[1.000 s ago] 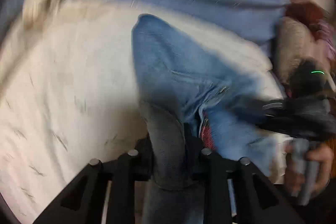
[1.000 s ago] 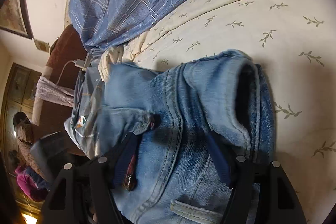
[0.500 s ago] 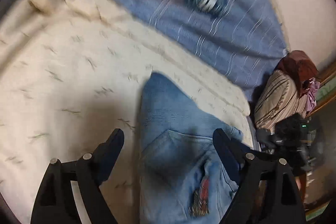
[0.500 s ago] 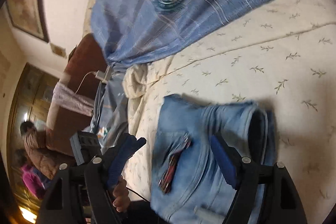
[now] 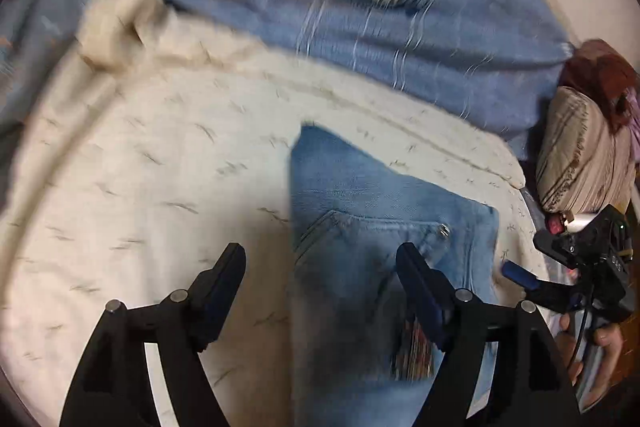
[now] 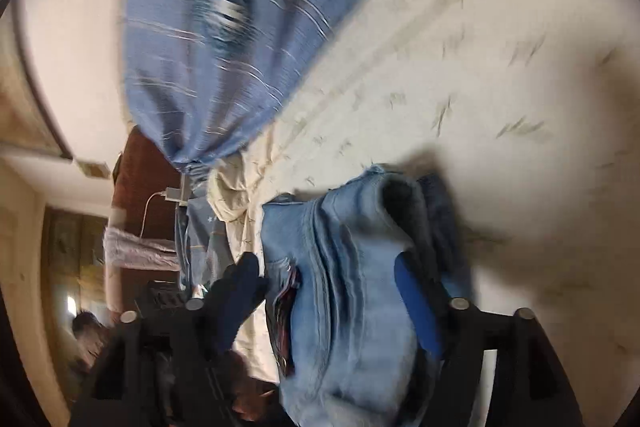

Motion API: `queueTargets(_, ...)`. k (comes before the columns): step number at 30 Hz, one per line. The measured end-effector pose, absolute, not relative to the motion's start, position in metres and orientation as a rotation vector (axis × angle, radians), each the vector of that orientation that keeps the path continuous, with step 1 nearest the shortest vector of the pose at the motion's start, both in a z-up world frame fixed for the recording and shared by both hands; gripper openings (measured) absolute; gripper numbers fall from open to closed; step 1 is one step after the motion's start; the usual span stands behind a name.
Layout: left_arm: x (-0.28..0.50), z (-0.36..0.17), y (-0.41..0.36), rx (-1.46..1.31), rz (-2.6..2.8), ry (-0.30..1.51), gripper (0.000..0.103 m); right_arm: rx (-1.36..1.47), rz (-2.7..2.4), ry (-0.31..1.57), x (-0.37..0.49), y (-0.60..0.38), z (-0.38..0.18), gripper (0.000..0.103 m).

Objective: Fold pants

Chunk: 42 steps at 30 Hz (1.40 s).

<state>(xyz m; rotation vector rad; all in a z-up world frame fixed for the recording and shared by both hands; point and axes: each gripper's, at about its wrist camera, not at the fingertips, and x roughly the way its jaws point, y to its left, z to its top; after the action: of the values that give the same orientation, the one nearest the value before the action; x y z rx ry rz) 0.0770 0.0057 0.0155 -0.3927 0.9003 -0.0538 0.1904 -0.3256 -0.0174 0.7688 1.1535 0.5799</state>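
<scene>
Light blue jeans (image 5: 360, 227) lie folded into a compact bundle on the cream bedspread (image 5: 140, 187), back pocket up with a red patterned label showing. My left gripper (image 5: 320, 263) is open and empty, held above the bundle's left edge. My right gripper (image 6: 328, 275) is open and empty, hovering over the jeans (image 6: 352, 287), whose folded end opens toward the camera. The right gripper also shows in the left wrist view (image 5: 520, 275), at the bundle's right side.
A blue plaid pillow or blanket (image 5: 360, 27) lies along the far side of the bed. A striped cushion (image 5: 580, 155) and reddish cloth sit at the right. Wooden furniture and a charger cable (image 6: 160, 199) stand past the bed's edge.
My left gripper has let go of the jeans, opened and drawn back. My right gripper has also lifted away and opened wide. The jeans stay folded on the bed.
</scene>
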Motion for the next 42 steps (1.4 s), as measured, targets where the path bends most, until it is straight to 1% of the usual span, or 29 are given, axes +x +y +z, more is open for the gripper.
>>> queueTargets(1,0.064,0.024,-0.001,-0.354,-0.053,0.860,0.078,0.735,0.539,1.143,0.181,-0.334,-0.014,0.084)
queueTargets(3,0.052,0.032,-0.022,-0.278,-0.095,0.822,0.078,0.731,0.498,1.166,0.164,-0.351,-0.019,0.084)
queueTargets(5,0.045,0.029,-0.046,-0.129,-0.065,0.794,0.079,0.750,0.501,1.226,0.150,-0.357,-0.031,0.084)
queueTargets(7,0.048,0.011,-0.073,0.070,0.012,0.813,0.078,0.761,0.535,1.268,0.136,-0.352,-0.040,0.084)
queueTargets(9,0.051,-0.009,-0.087,0.192,0.045,0.820,0.080,0.794,0.584,1.281,0.124,-0.345,-0.043,0.084)
queueTargets(10,0.045,-0.012,-0.087,0.202,0.058,0.783,0.080,0.790,0.593,1.295,0.120,-0.338,-0.045,0.084)
queueTargets(12,0.045,-0.012,-0.087,0.201,0.074,0.777,0.080,0.751,0.571,1.335,0.120,-0.329,-0.055,0.084)
queueTargets(13,0.046,-0.012,-0.088,0.208,0.074,0.773,0.080,0.759,0.554,1.361,0.121,-0.327,-0.063,0.084)
queueTargets(14,0.044,-0.013,-0.088,0.226,0.075,0.759,0.080,0.830,0.561,1.374,0.121,-0.327,-0.072,0.085)
queueTargets(16,0.042,-0.016,-0.088,0.246,0.083,0.739,0.080,0.909,0.574,1.362,0.122,-0.329,-0.074,0.085)
queueTargets(18,0.042,-0.017,-0.089,0.257,0.087,0.725,0.080,0.892,0.572,1.348,0.121,-0.327,-0.069,0.085)
queueTargets(20,0.039,-0.018,-0.087,0.260,0.085,0.717,0.080,0.803,0.564,1.325,0.119,-0.320,-0.058,0.074)
queueTargets(21,0.035,-0.017,-0.088,0.259,0.084,0.715,0.080,0.764,0.555,1.314,0.117,-0.316,-0.051,0.060)
queueTargets(22,0.035,-0.017,-0.086,0.255,0.080,0.713,0.080,0.724,0.546,1.310,0.116,-0.312,-0.047,0.049)
queueTargets(24,0.034,-0.017,-0.086,0.250,0.074,0.713,0.080,0.623,0.509,1.292,0.112,-0.309,-0.036,0.041)
queueTargets(27,0.032,-0.017,-0.086,0.255,0.071,0.706,0.080,0.475,0.449,1.307,0.111,-0.293,-0.040,0.040)
queueTargets(28,0.032,-0.017,-0.086,0.251,0.073,0.703,0.080,0.464,0.457,1.301,0.111,-0.291,-0.038,0.040)
queueTargets(29,0.031,-0.016,-0.084,0.240,0.070,0.703,0.080,0.475,0.477,1.299,0.111,-0.293,-0.035,0.044)
queueTargets(30,0.031,-0.016,-0.082,0.222,0.066,0.706,0.080,0.502,0.490,1.313,0.113,-0.296,-0.034,0.057)
queueTargets(31,0.032,-0.016,-0.079,0.198,0.059,0.714,0.080,0.545,0.501,1.337,0.115,-0.301,-0.033,0.075)
queueTargets(32,0.032,-0.016,-0.075,0.169,0.051,0.724,0.080,0.594,0.509,1.339,0.116,-0.308,-0.030,0.079)
queueTargets(34,0.035,-0.015,-0.068,0.114,0.036,0.744,0.080,0.660,0.506,1.287,0.119,-0.324,-0.022,0.080)
queueTargets(36,0.038,-0.015,-0.061,0.053,0.019,0.769,0.081,0.727,0.489,1.233,0.128,-0.339,-0.016,0.085)
queueTargets(38,0.041,-0.016,-0.054,-0.008,0.003,0.794,0.082,0.804,0.483,1.201,0.146,-0.346,-0.018,0.086)
queueTargets(42,0.043,-0.019,-0.047,-0.069,-0.019,0.816,0.083,0.811,0.490,1.261,0.182,-0.331,-0.041,0.086)
